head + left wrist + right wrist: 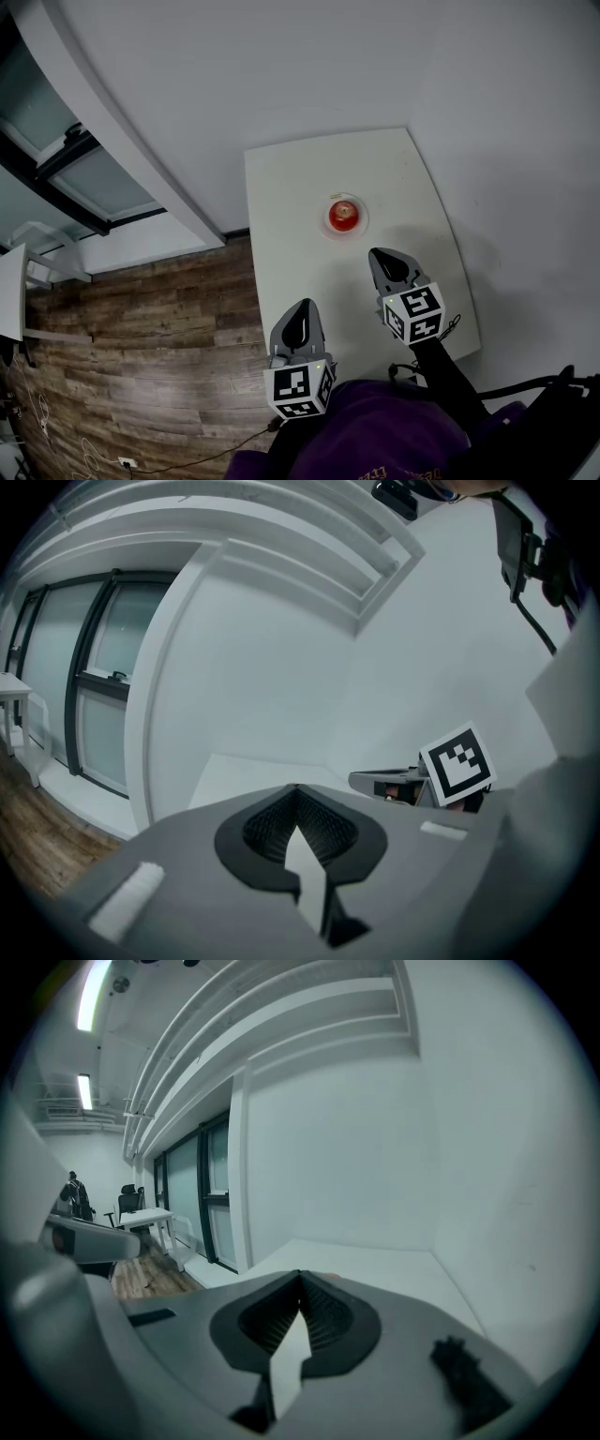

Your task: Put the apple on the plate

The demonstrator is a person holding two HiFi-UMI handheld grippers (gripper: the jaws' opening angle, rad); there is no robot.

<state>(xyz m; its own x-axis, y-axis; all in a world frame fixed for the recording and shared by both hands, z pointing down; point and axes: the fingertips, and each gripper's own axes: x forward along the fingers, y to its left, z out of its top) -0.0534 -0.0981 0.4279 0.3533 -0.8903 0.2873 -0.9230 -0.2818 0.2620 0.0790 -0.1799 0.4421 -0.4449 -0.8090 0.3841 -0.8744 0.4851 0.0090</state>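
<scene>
The apple (344, 214) sat on the plate (327, 223), about midway between the left and right edges of the white desk (300, 178) and slightly nearer its far edge than its near one. The 2 tools hung above the near half of the desk, neither touching the plate. The right tool (386, 261) pointed toward the plate from the near side, close to it but apart. Its own view showed its jaws (300, 1279) closed together with nothing between them. The left tool (301, 309) hung farther back, toward the desk's left edge and well apart from the apple. In its own view its jaws (298, 791) met at the tip and gripped nothing, with the right tool's marker cube (457, 764) to its right. A wooden floor (141, 356) lay beyond the desk's left edge.
</scene>
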